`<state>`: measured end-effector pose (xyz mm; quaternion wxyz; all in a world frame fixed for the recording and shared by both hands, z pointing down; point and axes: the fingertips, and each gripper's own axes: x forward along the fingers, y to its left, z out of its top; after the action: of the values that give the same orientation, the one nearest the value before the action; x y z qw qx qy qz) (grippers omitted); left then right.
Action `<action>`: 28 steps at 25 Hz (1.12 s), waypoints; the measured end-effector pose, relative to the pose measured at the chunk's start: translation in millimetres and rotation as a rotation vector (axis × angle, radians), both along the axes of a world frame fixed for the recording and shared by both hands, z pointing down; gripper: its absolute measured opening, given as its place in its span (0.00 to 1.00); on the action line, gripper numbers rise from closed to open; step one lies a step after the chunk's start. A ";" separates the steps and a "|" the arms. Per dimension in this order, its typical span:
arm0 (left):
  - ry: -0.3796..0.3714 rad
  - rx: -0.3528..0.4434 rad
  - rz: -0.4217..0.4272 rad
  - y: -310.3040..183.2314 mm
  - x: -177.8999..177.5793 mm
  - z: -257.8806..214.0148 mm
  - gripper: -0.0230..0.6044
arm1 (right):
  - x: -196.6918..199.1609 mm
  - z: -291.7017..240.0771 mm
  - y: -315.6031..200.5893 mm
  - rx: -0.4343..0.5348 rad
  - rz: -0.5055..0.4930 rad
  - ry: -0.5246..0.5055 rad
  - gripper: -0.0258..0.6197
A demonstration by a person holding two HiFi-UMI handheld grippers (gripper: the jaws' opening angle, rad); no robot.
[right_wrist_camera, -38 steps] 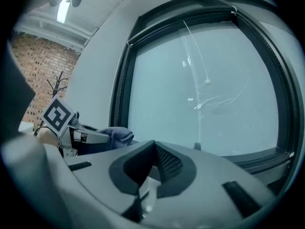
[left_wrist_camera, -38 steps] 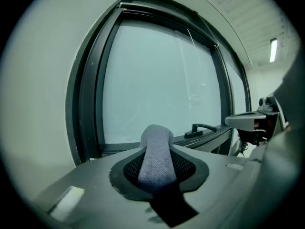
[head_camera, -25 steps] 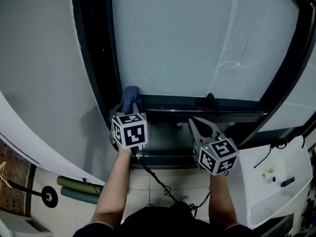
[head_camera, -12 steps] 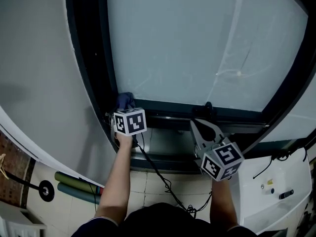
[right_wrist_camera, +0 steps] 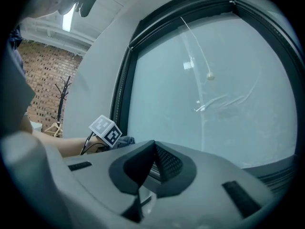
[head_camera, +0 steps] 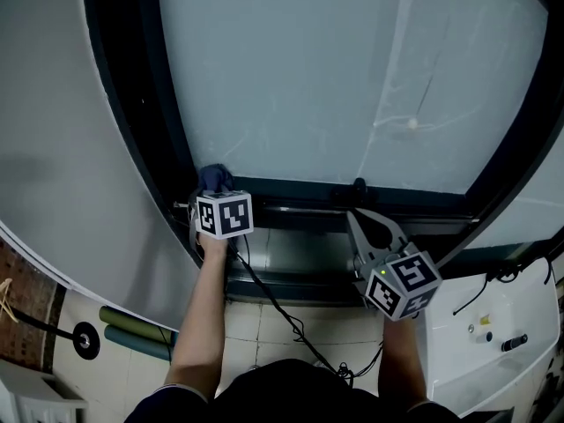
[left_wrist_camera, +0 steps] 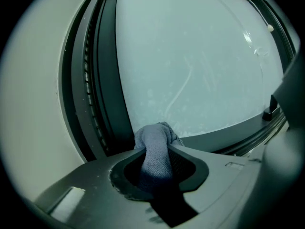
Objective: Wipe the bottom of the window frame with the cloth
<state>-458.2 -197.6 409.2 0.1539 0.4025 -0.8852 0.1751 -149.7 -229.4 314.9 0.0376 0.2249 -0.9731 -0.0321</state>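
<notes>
A blue-grey cloth (left_wrist_camera: 155, 149) is clamped in my left gripper (left_wrist_camera: 157, 151), which is shut on it. The cloth's bunched end (head_camera: 213, 179) presses into the bottom left corner of the dark window frame (head_camera: 300, 192), where the bottom rail meets the left upright. My right gripper (head_camera: 374, 229) hangs lower right, below the bottom rail and apart from it, shut with nothing between its jaws (right_wrist_camera: 153, 162). In the right gripper view the left gripper's marker cube (right_wrist_camera: 105, 130) and the cloth (right_wrist_camera: 125, 140) show at the left.
A small black latch (head_camera: 359, 188) sticks up from the bottom rail near its middle. A thin cord with a bead (head_camera: 411, 123) hangs against the frosted pane. A white appliance (head_camera: 493, 324) stands at the lower right, rolled green mats (head_camera: 137, 333) on the floor at left.
My left gripper has moved up and left with the cloth, into the frame's bottom left corner. The right gripper has stayed below the rail, shifting only slightly.
</notes>
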 end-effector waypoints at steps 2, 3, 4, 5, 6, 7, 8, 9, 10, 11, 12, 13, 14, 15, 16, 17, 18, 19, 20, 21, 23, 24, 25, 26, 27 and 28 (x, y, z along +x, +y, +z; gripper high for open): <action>0.007 -0.004 0.026 -7.5 10.8 -0.3 0.19 | 6.5 1.0 -5.9 -0.006 0.011 0.001 0.04; 0.011 -0.007 0.040 -11.5 16.7 -0.3 0.19 | 10.2 1.3 -8.7 -0.008 0.016 -0.001 0.04; 0.015 -0.009 0.055 -15.5 22.9 -0.2 0.19 | 14.3 1.6 -11.5 -0.010 0.023 -0.003 0.04; 0.019 -0.011 0.069 -19.5 29.5 0.0 0.19 | 18.7 1.9 -14.5 -0.012 0.030 -0.006 0.04; 0.023 -0.013 0.084 -23.6 36.2 0.2 0.19 | 23.2 2.2 -17.4 -0.014 0.038 -0.008 0.04; 0.025 -0.014 0.098 -27.7 43.1 0.3 0.19 | 27.8 2.4 -20.4 -0.017 0.045 -0.011 0.04; 0.028 -0.015 0.113 -31.9 50.1 0.4 0.19 | 32.3 2.4 -23.1 -0.019 0.052 -0.013 0.04; 0.032 -0.016 0.128 -36.3 57.4 0.5 0.19 | 36.6 2.5 -25.7 -0.021 0.058 -0.015 0.04; 0.036 -0.018 0.143 -41.1 64.9 0.6 0.19 | 41.0 2.7 -28.2 -0.023 0.065 -0.017 0.04; 0.041 -0.019 0.160 -46.1 72.8 0.8 0.19 | 45.5 3.1 -30.5 -0.025 0.072 -0.018 0.04; 0.044 -0.021 0.177 -51.2 80.8 1.0 0.19 | 49.8 3.7 -32.6 -0.028 0.079 -0.019 0.04; 0.045 -0.024 0.194 -56.0 88.6 1.2 0.19 | 53.8 4.3 -34.6 -0.031 0.086 -0.019 0.04; 0.045 -0.027 0.210 -60.4 95.8 1.1 0.19 | 57.6 4.7 -36.5 -0.033 0.091 -0.020 0.04; 0.043 -0.030 0.224 -64.5 102.5 0.9 0.19 | 61.4 5.0 -38.3 -0.034 0.096 -0.019 0.04; 0.043 -0.032 0.236 -68.3 109.1 0.7 0.19 | 65.3 5.0 -40.0 -0.034 0.100 -0.019 0.04; 0.043 -0.035 0.249 -72.0 115.9 0.5 0.19 | 69.5 4.9 -41.5 -0.033 0.104 -0.018 0.04; 0.045 -0.037 0.261 -75.5 122.7 0.3 0.19 | 73.6 4.7 -42.9 -0.033 0.108 -0.018 0.04; 0.047 -0.038 0.273 -79.2 129.8 0.1 0.19 | 77.8 4.6 -44.3 -0.033 0.113 -0.017 0.04; 0.050 -0.039 0.287 -83.1 137.3 0.0 0.19 | 82.3 4.5 -45.5 -0.034 0.118 -0.017 0.04; 0.053 -0.038 0.302 -87.3 145.2 0.0 0.19 | 87.2 4.6 -46.9 -0.035 0.125 -0.017 0.04; 0.058 -0.039 0.331 -95.8 160.0 0.0 0.19 | 97.7 4.8 -50.3 -0.037 0.140 -0.019 0.04; 0.059 -0.040 0.342 -99.3 166.1 0.0 0.19 | 102.8 5.0 -52.3 -0.038 0.147 -0.024 0.04; 0.061 -0.042 0.351 -102.4 171.8 0.1 0.19 | 107.8 5.2 -54.3 -0.040 0.152 -0.029 0.04; 0.064 -0.044 0.361 -105.5 177.6 0.3 0.19 | 112.5 5.3 -56.3 -0.041 0.157 -0.033 0.04; 0.067 -0.046 0.372 -108.9 183.8 0.6 0.19 | 117.1 5.0 -58.2 -0.042 0.163 -0.036 0.04; 0.070 -0.048 0.385 -112.4 190.3 1.0 0.19 | 121.4 4.4 -60.0 -0.041 0.168 -0.036 0.04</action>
<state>-267.9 -310.1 410.2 0.1580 0.5662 -0.7817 0.2083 -28.3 -289.4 319.3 0.0275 0.3054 -0.9518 -0.0047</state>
